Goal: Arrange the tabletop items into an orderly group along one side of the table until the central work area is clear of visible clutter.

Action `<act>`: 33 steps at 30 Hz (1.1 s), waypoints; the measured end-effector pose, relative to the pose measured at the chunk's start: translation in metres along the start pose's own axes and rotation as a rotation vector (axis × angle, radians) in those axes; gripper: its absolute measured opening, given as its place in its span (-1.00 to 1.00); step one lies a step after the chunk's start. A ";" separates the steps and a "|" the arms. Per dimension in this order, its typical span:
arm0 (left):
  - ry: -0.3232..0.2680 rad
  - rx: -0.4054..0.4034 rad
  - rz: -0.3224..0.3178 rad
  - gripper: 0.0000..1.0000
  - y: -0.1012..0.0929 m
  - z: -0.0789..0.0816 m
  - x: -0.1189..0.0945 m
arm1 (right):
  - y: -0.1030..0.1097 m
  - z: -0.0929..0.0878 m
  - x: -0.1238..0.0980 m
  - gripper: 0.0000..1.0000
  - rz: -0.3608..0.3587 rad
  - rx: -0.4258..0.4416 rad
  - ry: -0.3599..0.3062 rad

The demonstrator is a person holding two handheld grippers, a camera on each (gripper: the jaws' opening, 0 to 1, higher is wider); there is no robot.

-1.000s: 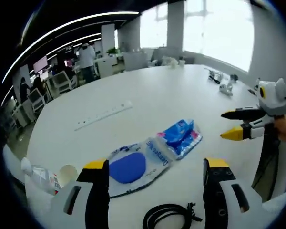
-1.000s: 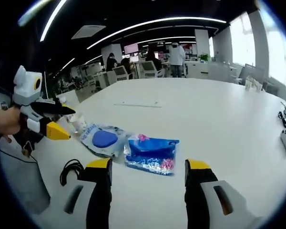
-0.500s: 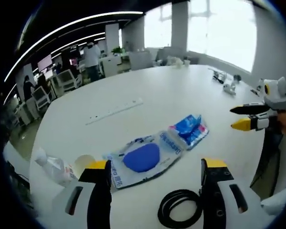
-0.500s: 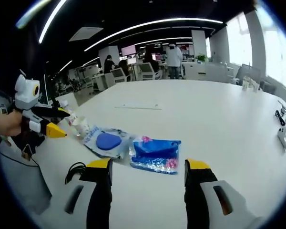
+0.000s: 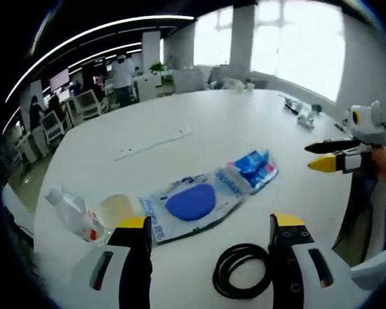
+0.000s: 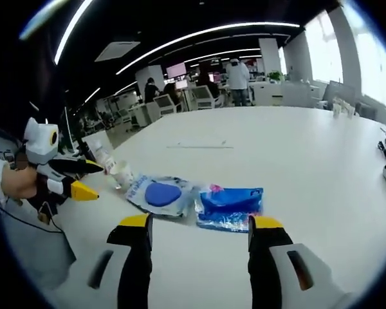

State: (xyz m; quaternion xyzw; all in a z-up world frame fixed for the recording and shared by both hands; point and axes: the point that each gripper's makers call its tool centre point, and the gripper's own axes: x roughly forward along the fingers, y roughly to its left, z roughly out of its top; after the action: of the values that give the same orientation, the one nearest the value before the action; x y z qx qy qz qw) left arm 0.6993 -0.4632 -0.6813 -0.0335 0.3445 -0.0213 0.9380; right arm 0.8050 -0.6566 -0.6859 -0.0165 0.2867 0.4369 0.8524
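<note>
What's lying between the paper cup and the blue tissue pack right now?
In the left gripper view, a clear packet holding a blue pad lies between the paper cup and the blue tissue pack.

The table (image 5: 199,129) has a smooth, matt white top. The clear packet (image 5: 190,205) and blue packet (image 5: 256,170) look like glossy, crinkled plastic film. The black cable coil (image 5: 241,279) appears rubbery and matt. The bottle (image 5: 74,212) is clear plastic.

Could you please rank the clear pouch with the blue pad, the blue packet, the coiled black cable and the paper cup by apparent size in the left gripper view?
1. clear pouch with the blue pad
2. coiled black cable, though nearness inflates it
3. blue packet
4. paper cup
</note>
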 end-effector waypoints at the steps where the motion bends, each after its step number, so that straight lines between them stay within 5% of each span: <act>1: 0.012 -0.006 0.003 0.41 0.002 -0.006 0.000 | 0.002 -0.004 0.001 0.15 0.002 -0.002 0.010; 17: 0.056 -0.040 0.008 0.29 0.018 -0.045 -0.005 | 0.014 -0.063 0.002 0.13 0.018 0.034 0.094; 33: 0.073 -0.082 -0.015 0.26 0.021 -0.058 0.005 | 0.042 -0.058 0.011 0.10 0.055 0.028 0.101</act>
State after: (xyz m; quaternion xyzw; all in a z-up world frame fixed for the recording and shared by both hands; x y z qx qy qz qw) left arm 0.6663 -0.4457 -0.7300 -0.0735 0.3789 -0.0153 0.9224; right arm 0.7507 -0.6390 -0.7302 -0.0188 0.3357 0.4548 0.8247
